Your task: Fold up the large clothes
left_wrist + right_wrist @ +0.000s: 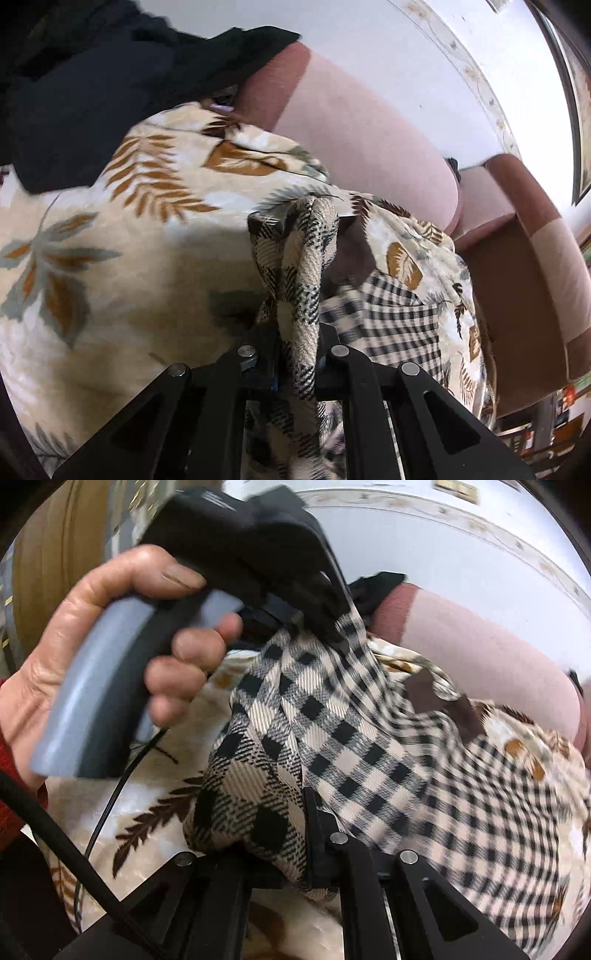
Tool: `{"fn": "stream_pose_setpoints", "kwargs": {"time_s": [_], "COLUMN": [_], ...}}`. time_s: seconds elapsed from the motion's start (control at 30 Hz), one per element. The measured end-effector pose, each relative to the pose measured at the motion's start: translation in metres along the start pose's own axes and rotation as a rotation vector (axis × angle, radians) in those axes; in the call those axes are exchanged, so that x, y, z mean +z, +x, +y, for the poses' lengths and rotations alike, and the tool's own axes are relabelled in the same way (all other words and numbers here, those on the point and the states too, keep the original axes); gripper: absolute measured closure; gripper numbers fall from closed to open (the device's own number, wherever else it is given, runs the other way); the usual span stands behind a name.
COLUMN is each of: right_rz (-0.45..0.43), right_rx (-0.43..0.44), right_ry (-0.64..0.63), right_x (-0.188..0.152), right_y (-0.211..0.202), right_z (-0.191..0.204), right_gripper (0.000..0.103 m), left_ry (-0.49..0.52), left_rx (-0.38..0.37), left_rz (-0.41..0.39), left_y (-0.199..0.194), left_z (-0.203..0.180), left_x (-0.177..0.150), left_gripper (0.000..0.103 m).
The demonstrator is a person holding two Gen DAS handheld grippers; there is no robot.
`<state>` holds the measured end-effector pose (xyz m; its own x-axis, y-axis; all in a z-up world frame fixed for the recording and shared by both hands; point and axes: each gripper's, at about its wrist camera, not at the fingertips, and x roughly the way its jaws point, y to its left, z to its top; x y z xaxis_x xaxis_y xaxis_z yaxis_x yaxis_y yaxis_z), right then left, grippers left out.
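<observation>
My left tongs [297, 354] pinch a bunched ridge of the checked cloth [388, 314], a beige and black weave with large plaid on one face and small checks on the other. My right tongs [310, 849] pinch another fold of the same cloth [369, 746], which hangs stretched between both, raised over a leaf-print blanket [110, 240] on a pink sofa [369, 129]. My left hand [122, 635] grips the grey handle [88, 686] of its tongs.
</observation>
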<state>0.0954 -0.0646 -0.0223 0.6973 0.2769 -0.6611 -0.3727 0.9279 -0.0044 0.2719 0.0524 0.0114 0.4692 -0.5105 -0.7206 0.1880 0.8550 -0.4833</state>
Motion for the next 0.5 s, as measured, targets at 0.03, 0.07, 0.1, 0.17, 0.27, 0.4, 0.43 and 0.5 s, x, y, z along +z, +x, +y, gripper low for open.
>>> {"fn": "stream_pose_setpoints", "kwargs": {"time_s": [0.03, 0.07, 0.1, 0.17, 0.27, 0.4, 0.43, 0.5], "right_rz": [-0.006, -0.012, -0.014, -0.012, 0.004, 0.019, 0.025, 0.03], "right_rx": [-0.002, -0.006, -0.008, -0.009, -0.017, -0.018, -0.014, -0.007], "right_ry": [0.025, 0.049, 0.068, 0.129, 0.201, 0.3, 0.342, 0.401], "right_x": [-0.002, -0.004, -0.004, -0.007, -0.017, -0.039, -0.047, -0.058], "right_y": [-0.007, -0.013, -0.018, -0.029, -0.043, -0.062, -0.066, -0.071], "right_z": [-0.011, -0.021, -0.03, -0.057, -0.098, -0.142, -0.155, -0.172], "right_gripper": [0.097, 0.097, 0.097, 0.097, 0.097, 0.097, 0.097, 0.097], "left_ry": [0.02, 0.039, 0.06, 0.12, 0.192, 0.246, 0.257, 0.288], "left_rx": [0.014, 0.021, 0.021, 0.025, 0.002, -0.024, -0.026, -0.019], "left_rz": [0.005, 0.013, 0.02, 0.028, 0.06, 0.116, 0.131, 0.164], "left_y": [0.005, 0.01, 0.015, 0.026, 0.048, 0.086, 0.096, 0.119], "left_z": [-0.014, -0.029, -0.046, -0.083, -0.137, -0.193, -0.204, -0.23], "left_x": [0.002, 0.004, 0.006, 0.004, -0.006, -0.024, -0.03, -0.04], "left_gripper": [0.094, 0.094, 0.094, 0.094, 0.094, 0.094, 0.094, 0.094]}}
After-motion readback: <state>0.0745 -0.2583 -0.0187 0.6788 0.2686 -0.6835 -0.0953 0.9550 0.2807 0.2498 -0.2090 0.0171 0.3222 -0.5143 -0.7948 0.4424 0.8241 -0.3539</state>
